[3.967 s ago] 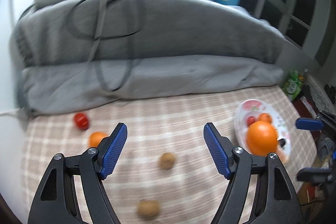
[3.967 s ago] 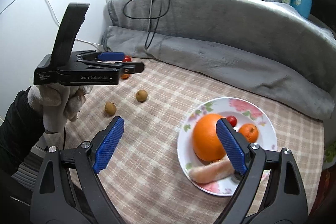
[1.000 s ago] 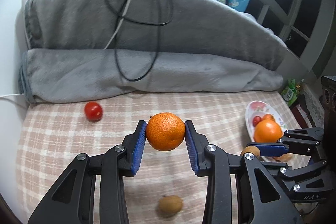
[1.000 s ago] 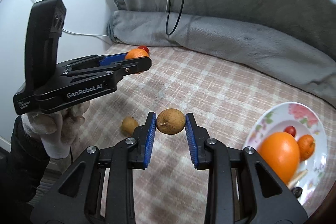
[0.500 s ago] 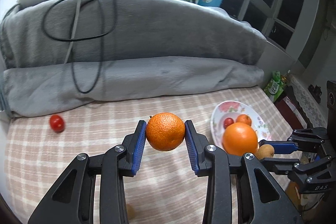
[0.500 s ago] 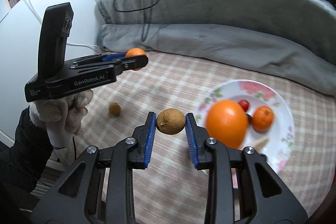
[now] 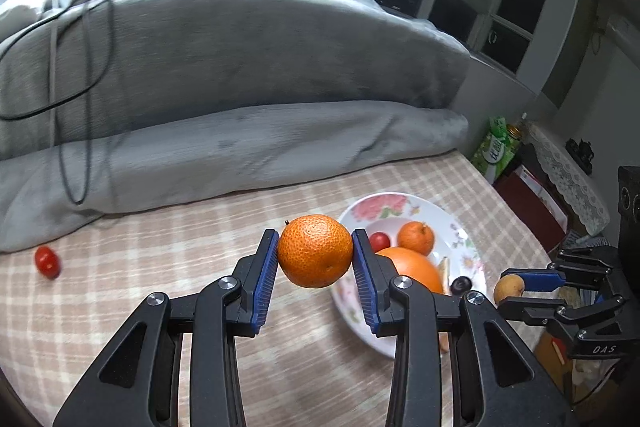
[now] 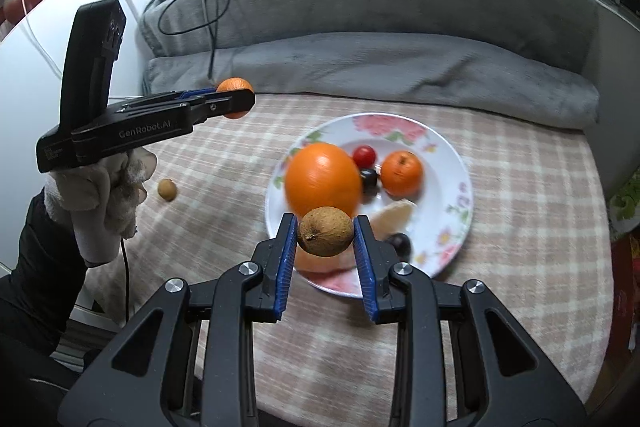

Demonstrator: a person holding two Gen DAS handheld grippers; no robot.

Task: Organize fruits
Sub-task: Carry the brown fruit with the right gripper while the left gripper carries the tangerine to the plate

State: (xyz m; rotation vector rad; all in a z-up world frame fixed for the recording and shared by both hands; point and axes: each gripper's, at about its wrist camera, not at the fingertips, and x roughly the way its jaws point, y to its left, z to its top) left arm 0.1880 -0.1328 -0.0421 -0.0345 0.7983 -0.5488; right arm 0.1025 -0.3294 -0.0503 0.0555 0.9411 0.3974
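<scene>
Left gripper (image 7: 315, 251): fingers clamped on a mandarin (image 7: 315, 251), carried from the bed's left side to just beside the plate (image 7: 472, 251)
Right gripper (image 8: 325, 233): fingers clamped on a brown longan (image 8: 325, 231), now over the plate's near rim
Next, likely: release both
Loose on the bed: cherry tomato (image 7: 47, 261), second longan (image 8: 167, 189)

left tool (image 7: 315, 259) clamped on a small orange (image 7: 315, 251), blue pads (image 7: 267, 273) pressing both sides, pointing forward and down. right tool (image 8: 325, 239) clamped on a small brown fruit (image 8: 325, 231) the same way, also pitched down. from the right wrist view the left tool sits far left, level-ish, gripped by a gloved hand (image 8: 94, 193) with a dark sleeve (image 8: 38, 267) below it.
</scene>
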